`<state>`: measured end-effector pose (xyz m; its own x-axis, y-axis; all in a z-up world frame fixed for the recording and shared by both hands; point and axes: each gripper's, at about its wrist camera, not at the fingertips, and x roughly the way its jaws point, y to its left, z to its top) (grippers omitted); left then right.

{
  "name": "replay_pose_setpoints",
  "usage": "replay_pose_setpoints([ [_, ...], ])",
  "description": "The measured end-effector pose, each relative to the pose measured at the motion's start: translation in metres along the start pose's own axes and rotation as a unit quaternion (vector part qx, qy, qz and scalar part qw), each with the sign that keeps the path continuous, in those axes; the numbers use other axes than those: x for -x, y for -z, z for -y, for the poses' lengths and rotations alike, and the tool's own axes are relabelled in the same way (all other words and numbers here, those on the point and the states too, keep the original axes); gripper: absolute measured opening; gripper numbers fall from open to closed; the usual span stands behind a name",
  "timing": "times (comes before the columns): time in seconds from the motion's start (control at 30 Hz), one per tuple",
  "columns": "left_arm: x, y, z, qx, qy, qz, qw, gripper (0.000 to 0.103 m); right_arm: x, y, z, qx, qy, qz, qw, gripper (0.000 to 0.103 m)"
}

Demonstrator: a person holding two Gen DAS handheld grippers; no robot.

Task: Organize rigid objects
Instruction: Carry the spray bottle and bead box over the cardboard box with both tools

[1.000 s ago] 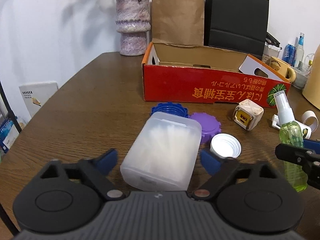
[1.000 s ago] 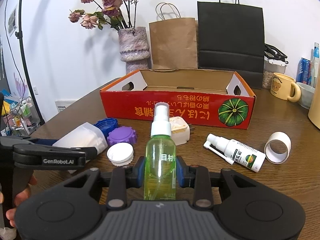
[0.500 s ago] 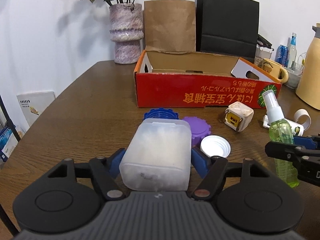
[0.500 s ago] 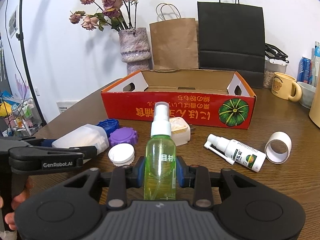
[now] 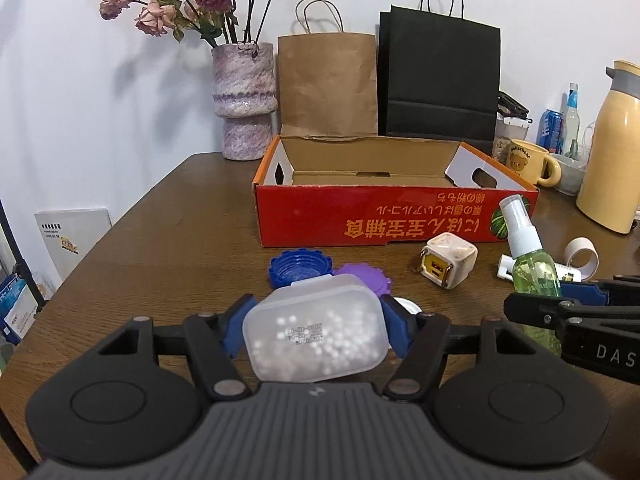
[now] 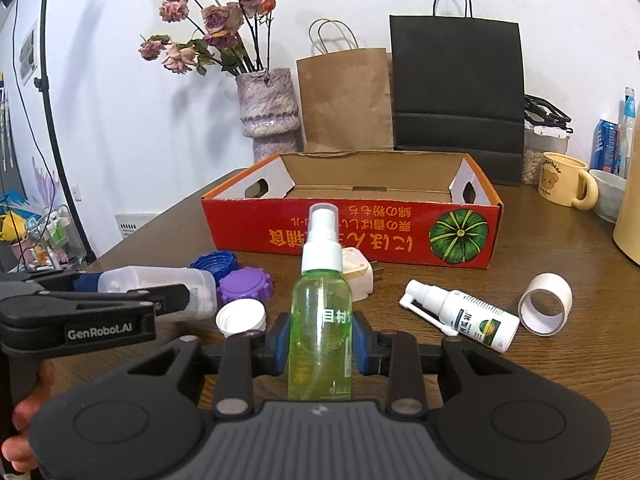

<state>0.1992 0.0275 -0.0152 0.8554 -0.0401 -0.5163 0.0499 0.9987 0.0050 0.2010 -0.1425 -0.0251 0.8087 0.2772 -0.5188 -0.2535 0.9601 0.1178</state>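
Table [image 5: 168, 240]: brown wood, cluttered before the red box [image 6: 352, 232].
Box interior: open.
My left gripper [image 5: 316, 330]: just closed onto the pill tub [image 5: 316, 336].
My right gripper [image 6: 320, 342]: clamping the green bottle [image 6: 320, 328].

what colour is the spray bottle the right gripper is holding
Clear green with a white spray top, the spray bottle shows best in the right wrist view.

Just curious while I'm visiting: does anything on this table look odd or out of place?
Yes: three loose caps lie without bottles, a white spray bottle lies on its side, and the red box has its print upside down.
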Motion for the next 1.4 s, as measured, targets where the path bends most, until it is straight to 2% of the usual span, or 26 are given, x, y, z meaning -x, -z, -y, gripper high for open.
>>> replay_pose_setpoints([
  [0.37,0.013,-0.013,0.008,-0.005,-0.005,0.03,0.9995,0.068,0.005,-0.006,0.008,-0.004,-0.001,0.013,1.0,0.03],
  [0.87,0.018,-0.047,0.025,0.004,-0.006,0.07,0.9975,0.068,0.005,-0.033,0.019,0.0,0.002,0.036,0.999,0.03],
  [1.4,-0.011,-0.083,0.048,0.008,-0.002,0.09,0.9959,0.068,-0.014,-0.068,0.037,-0.01,0.011,0.061,0.998,0.03],
])
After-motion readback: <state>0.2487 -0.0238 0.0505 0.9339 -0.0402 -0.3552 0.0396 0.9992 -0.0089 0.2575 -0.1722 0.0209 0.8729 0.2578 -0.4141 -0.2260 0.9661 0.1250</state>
